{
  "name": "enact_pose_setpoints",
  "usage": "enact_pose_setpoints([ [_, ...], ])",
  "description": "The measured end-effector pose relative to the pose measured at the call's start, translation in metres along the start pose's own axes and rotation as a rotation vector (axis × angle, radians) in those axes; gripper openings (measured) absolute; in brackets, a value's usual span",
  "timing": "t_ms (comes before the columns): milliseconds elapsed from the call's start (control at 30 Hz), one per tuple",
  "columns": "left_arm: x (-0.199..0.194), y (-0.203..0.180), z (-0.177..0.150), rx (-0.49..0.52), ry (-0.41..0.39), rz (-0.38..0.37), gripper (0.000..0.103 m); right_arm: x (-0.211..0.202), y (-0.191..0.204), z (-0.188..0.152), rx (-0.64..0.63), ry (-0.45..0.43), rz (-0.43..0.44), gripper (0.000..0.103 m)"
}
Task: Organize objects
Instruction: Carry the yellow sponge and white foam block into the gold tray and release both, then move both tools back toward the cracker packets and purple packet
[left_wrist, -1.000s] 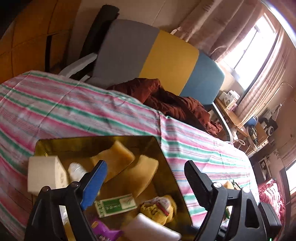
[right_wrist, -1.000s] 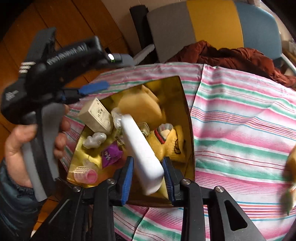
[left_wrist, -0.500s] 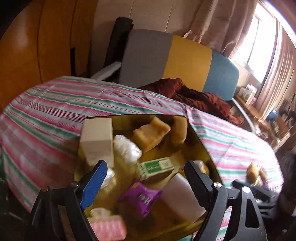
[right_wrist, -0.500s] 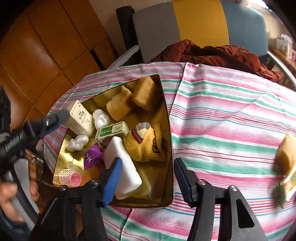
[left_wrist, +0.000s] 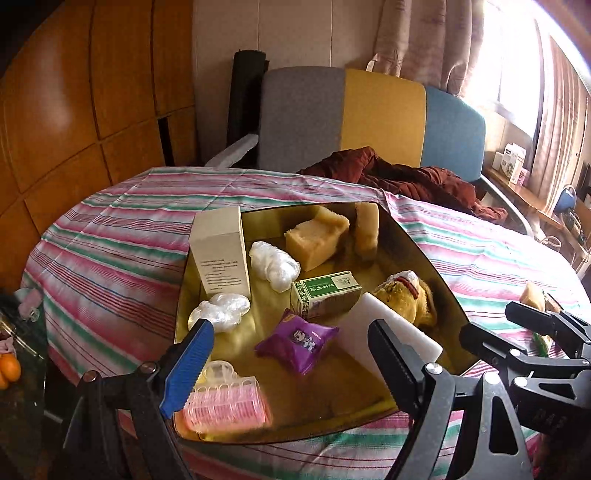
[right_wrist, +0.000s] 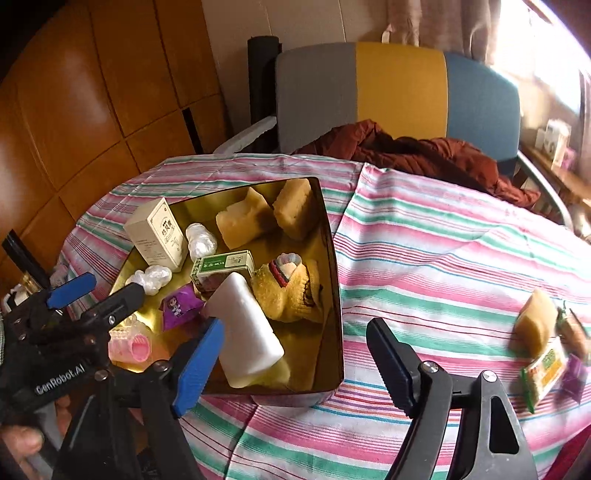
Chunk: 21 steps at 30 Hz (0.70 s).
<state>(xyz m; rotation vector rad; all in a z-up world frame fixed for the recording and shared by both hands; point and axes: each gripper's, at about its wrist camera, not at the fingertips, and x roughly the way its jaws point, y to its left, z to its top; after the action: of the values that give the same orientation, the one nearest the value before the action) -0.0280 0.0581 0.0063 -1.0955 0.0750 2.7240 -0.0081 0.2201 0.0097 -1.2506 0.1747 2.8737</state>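
Note:
A gold tray (right_wrist: 334, 295) (left_wrist: 436, 277) on the striped tablecloth holds a white foam block (right_wrist: 245, 328) (left_wrist: 391, 332), a yellow plush toy (right_wrist: 288, 291), a green box (right_wrist: 221, 264), a purple packet (left_wrist: 295, 341), a pink hair roller (left_wrist: 225, 402), a cream box (left_wrist: 221, 251) and two sponges (left_wrist: 317, 236). My right gripper (right_wrist: 295, 362) is open and empty, just in front of the tray's near edge. My left gripper (left_wrist: 288, 362) is open and empty over the tray's near left end. A loose sponge (right_wrist: 537, 323) and snack packets (right_wrist: 546, 365) lie at the right.
A grey, yellow and blue chair (right_wrist: 395, 92) with a dark red garment (right_wrist: 413, 153) stands behind the table. Wood panels (left_wrist: 74, 110) line the left wall. Oranges (left_wrist: 7, 369) sit on a low glass surface at the left.
My right gripper opened, let go of the white foam block in the tray and drew back. My left gripper pulled back and lowered toward the tray's near end.

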Motion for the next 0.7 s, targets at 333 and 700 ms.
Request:
enact_pose_setpoints([
  [333,-0.008,-0.012,-0.004,0.035,-0.003,-0.024,0.087,-0.014,-0.011,-0.006,0.026,-0.034,-0.02,0.086],
  [700,-0.014,-0.03,-0.008,0.092,0.0,-0.058,0.087,-0.025,-0.033,-0.009,0.069,-0.064,-0.064,0.087],
])
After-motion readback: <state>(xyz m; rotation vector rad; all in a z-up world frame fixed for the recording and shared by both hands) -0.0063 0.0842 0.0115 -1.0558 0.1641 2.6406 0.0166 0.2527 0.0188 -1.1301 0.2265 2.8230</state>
